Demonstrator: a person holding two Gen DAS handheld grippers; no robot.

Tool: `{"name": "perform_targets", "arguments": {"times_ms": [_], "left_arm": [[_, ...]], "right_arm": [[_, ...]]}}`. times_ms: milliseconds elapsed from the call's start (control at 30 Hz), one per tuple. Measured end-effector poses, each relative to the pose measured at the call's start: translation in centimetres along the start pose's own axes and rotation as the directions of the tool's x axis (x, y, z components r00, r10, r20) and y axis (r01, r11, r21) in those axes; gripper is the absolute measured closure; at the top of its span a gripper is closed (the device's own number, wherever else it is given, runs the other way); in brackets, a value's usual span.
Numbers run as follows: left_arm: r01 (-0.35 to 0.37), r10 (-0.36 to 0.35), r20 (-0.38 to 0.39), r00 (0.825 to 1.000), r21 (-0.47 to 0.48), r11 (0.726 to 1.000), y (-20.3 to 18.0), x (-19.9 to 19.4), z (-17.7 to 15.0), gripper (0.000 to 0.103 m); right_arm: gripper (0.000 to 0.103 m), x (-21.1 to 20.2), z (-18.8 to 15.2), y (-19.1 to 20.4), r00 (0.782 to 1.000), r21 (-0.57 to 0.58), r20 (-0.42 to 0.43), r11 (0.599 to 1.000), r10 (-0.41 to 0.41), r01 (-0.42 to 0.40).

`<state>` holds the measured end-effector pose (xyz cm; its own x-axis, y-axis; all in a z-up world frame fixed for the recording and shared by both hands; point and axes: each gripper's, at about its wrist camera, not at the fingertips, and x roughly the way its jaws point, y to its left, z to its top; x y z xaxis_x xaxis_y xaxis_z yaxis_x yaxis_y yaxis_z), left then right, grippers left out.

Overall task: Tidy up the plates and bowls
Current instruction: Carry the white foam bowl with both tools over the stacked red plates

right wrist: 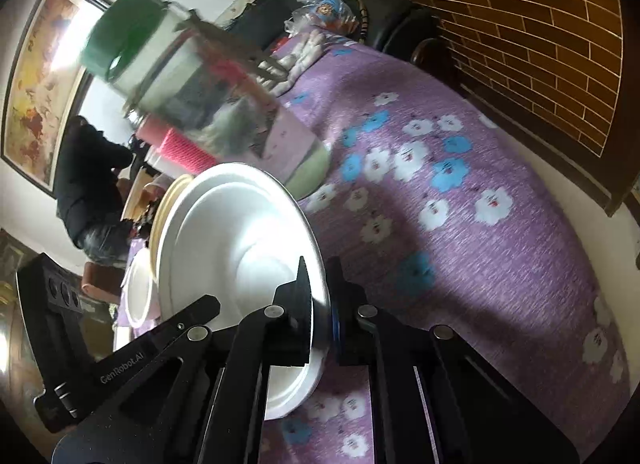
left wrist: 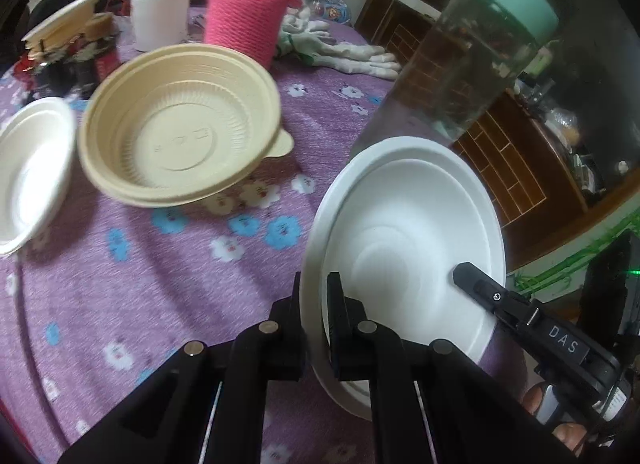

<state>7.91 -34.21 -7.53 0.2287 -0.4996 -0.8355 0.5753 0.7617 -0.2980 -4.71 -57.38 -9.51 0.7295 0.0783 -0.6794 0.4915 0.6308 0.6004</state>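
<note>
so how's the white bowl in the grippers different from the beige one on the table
The white bowl is plain and smooth inside; the beige bowl has ribbed walls and a small tab on its rim. The white bowl is pinched at its rim by the left gripper and the right gripper, on opposite sides; nothing holds the beige bowl, which sits on the purple flowered cloth. Both are round, empty and open side up.

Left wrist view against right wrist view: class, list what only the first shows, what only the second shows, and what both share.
Only the left wrist view shows the white tub and white gloves.

Only the right wrist view shows the framed painting and a person in black.

Both show the white bowl clamped at its rim by the left gripper and right gripper, plus the beige bowl and purple flowered cloth.
</note>
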Motion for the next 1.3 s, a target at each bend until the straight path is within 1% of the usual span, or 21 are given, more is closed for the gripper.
{"name": "perform_targets", "arguments": {"times_ms": [267, 500, 600, 667, 800, 867, 1000, 1200, 1300], "left_arm": [[-0.050, 0.051, 0.054, 0.997, -0.021, 0.999, 3.1, -4.7, -2.3, 0.096], [-0.095, 0.097, 0.105, 0.990, -0.026, 0.995, 5.5, -8.9, -5.3, 0.095], [-0.106, 0.112, 0.129, 0.985, -0.049, 0.993, 6.9, -11.0, -6.5, 0.095], [-0.117, 0.126, 0.148, 0.981, -0.068, 0.991, 8.0, -12.6, -7.4, 0.095], [-0.169, 0.184, 0.186, 0.965, -0.094, 0.981, 10.0, -15.3, -9.0, 0.095], [-0.178, 0.200, 0.202, 0.959, -0.122, 0.976, 11.4, -16.7, -9.9, 0.095], [-0.195, 0.231, 0.218, 0.948, -0.176, 0.965, 14.0, -18.7, -11.5, 0.095], [-0.226, 0.278, 0.226, 0.934, -0.228, 0.947, 16.9, -20.7, -13.6, 0.095], [-0.255, 0.313, 0.232, 0.921, -0.247, 0.935, 18.2, -21.5, -14.6, 0.095]], "right_arm": [[0.097, -0.8, -3.9, 4.2, 0.999, -0.060, -0.010, 0.997, 0.039, -0.039], [0.097, -2.5, -7.5, 8.6, 0.998, -0.133, -0.021, 0.989, 0.061, -0.063], [0.097, -3.1, -9.1, 10.7, 0.996, -0.170, -0.039, 0.981, 0.082, -0.087], [0.097, -3.1, -9.9, 12.1, 0.994, -0.190, -0.052, 0.976, 0.097, -0.105], [0.097, -2.7, -12.4, 15.4, 0.987, -0.241, -0.092, 0.959, 0.130, -0.149], [0.097, -2.2, -13.4, 16.9, 0.983, -0.264, -0.113, 0.950, 0.141, -0.167], [0.097, -1.1, -15.4, 20.0, 0.974, -0.305, -0.159, 0.930, 0.161, -0.203], [0.097, 0.5, -18.0, 22.9, 0.961, -0.334, -0.208, 0.910, 0.182, -0.245], [0.097, 1.3, -19.3, 24.2, 0.952, -0.344, -0.242, 0.901, 0.186, -0.264]]}}
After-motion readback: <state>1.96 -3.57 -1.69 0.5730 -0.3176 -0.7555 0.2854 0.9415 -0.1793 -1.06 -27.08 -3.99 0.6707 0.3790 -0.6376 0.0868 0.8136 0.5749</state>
